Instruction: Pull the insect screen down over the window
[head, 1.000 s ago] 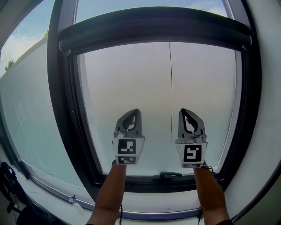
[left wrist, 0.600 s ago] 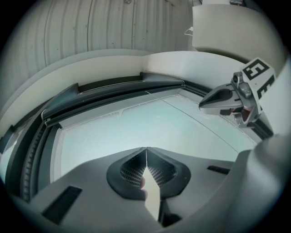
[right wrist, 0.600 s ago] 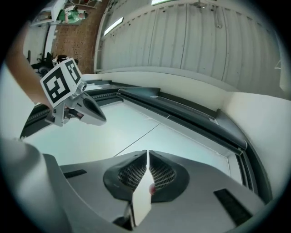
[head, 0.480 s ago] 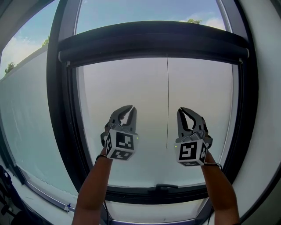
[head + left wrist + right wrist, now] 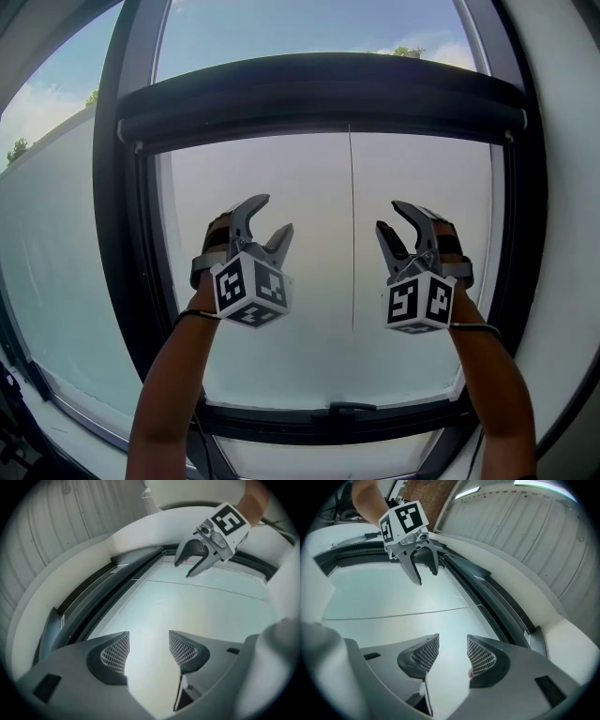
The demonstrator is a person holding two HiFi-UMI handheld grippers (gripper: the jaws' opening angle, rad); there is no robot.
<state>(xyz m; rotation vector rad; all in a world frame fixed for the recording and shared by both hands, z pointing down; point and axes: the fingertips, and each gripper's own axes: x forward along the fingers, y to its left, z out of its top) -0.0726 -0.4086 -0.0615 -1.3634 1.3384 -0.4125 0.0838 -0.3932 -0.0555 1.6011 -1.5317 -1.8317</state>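
Observation:
The insect screen's dark bar [image 5: 319,92] spans the top of the window, high above both grippers. A thin cord [image 5: 352,234] hangs from it down the middle of the pale pane. My left gripper [image 5: 275,214] is raised left of the cord, and my right gripper [image 5: 389,216] is level with it on the cord's other side. The jaws of both have just been opening and now stand open with only the pane showing between them. The left gripper view shows its own pads [image 5: 116,652] apart and the right gripper [image 5: 183,570] ahead. In the right gripper view the left gripper [image 5: 425,577] shows likewise.
The dark window frame [image 5: 117,244] surrounds the pane, with a handle [image 5: 352,409] on its bottom rail. A white wall reveal [image 5: 562,234] rises at the right. Outside to the left stand a pale wall [image 5: 56,234] and open sky.
Both grippers have risen in front of the pane and rolled on their wrists. Their jaws, shut in the earlier frames, now stand open.

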